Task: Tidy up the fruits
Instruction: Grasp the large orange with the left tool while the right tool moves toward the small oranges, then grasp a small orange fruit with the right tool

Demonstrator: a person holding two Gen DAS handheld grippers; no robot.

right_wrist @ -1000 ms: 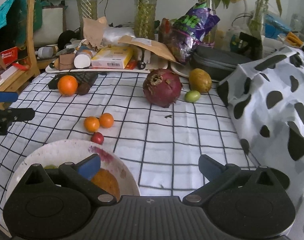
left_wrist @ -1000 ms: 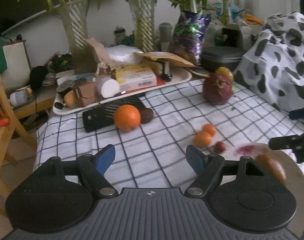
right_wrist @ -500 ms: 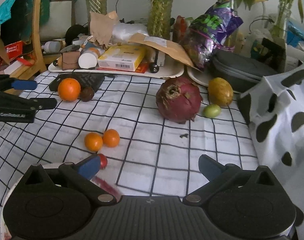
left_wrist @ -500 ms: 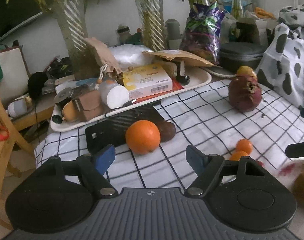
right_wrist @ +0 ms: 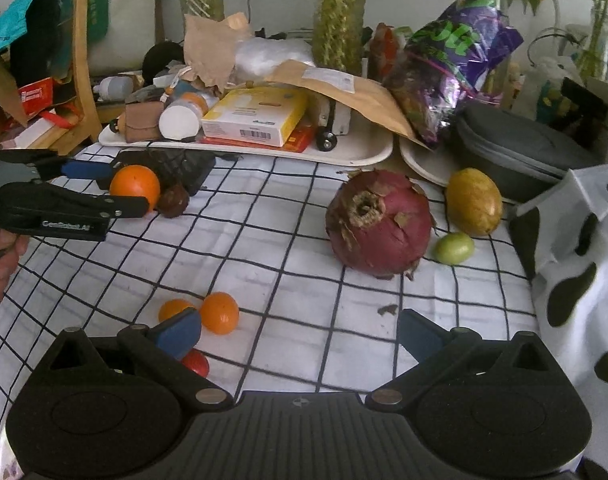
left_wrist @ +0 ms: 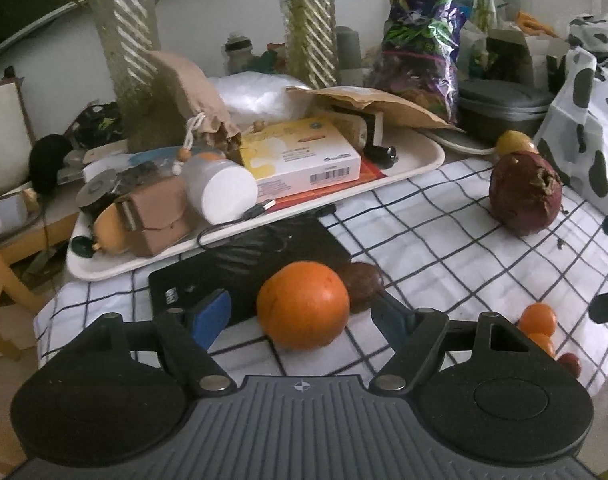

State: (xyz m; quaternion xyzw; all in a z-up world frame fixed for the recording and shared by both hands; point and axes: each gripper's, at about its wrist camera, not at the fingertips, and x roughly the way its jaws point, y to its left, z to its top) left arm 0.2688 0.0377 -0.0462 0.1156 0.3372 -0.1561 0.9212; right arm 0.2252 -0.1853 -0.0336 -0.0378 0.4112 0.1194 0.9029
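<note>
I see left gripper [left_wrist: 302, 312] open around orange [left_wrist: 303, 305], lower centre | right gripper [right_wrist: 298, 330] open over bare table [right_wrist: 304, 240] | tray [left_wrist: 419, 162] edge beyond.

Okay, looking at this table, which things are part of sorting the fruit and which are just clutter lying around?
Part of the job:
large orange
dark round fruit
two small oranges
small red fruit
big red fruit
yellow fruit
small green fruit

Just lying about:
white tray
yellow box
purple bag
grey case
</note>
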